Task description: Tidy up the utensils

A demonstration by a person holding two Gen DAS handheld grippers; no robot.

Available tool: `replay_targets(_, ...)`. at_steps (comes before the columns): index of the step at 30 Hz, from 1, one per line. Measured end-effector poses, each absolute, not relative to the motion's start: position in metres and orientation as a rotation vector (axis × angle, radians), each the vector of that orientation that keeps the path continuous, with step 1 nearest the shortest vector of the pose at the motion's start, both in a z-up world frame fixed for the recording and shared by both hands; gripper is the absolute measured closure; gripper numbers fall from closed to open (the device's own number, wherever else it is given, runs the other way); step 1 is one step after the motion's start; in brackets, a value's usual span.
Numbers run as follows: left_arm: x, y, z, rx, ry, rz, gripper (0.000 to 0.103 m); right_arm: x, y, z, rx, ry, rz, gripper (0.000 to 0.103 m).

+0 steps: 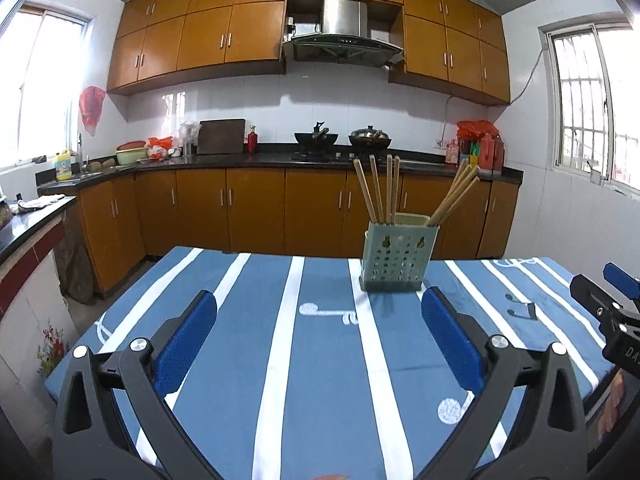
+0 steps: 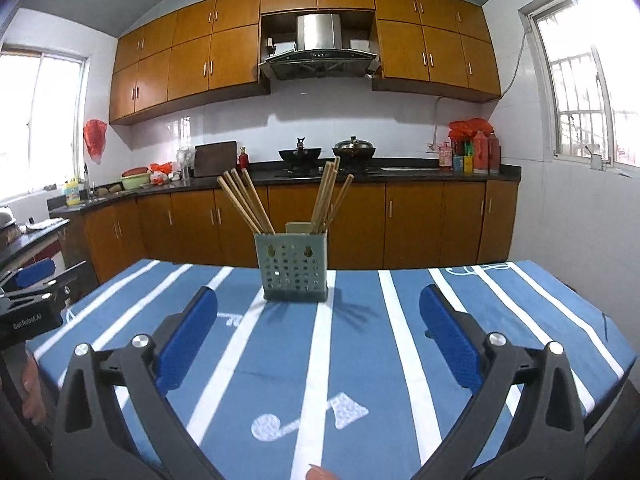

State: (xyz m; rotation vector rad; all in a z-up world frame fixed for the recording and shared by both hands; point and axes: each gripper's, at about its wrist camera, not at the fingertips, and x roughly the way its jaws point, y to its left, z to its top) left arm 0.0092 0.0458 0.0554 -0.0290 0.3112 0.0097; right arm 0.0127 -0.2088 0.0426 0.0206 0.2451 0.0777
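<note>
I see a table with a blue cloth [image 1: 328,360] that has white stripes on it, and it fills the lower half of both views. My left gripper [image 1: 319,308] is at the bottom of the left wrist view, and its two blue pads [image 1: 188,344] stand wide apart with only the cloth showing between them. My right gripper [image 2: 318,306] is at the bottom of the right wrist view, and its blue pads [image 2: 450,340] are wide apart too, with nothing held. A small pale green holder [image 1: 396,258] with little holes in its front stands upright on the cloth near the far edge of the table. In the left wrist view it sits right of the middle, just above the right pad. In the right wrist view it sits in the middle, a little left of center. Wooden chopsticks [image 1: 378,188] stick up out of the holder in two bunches. One bunch leans to the left and the other bunch [image 2: 330,196] leans to the right. I can also see the other gripper peeking in at the side of each view: at the right edge of the left wrist view and at the left edge of the right wrist view. A bit of a hand [image 2: 30,396] shows at the lower left of the right wrist view. Behind the table there are brown cupboards [image 1: 256,208], a dark counter, and two black pans [image 1: 316,140] on the stove in the middle of the picture.
</note>
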Motion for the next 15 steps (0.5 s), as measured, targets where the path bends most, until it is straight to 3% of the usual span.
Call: replay_targets(15,-0.010,0.028,0.012,-0.026,0.375,-0.010,0.002,-0.007,-0.214,0.000,0.007,0.298,0.046,0.004)
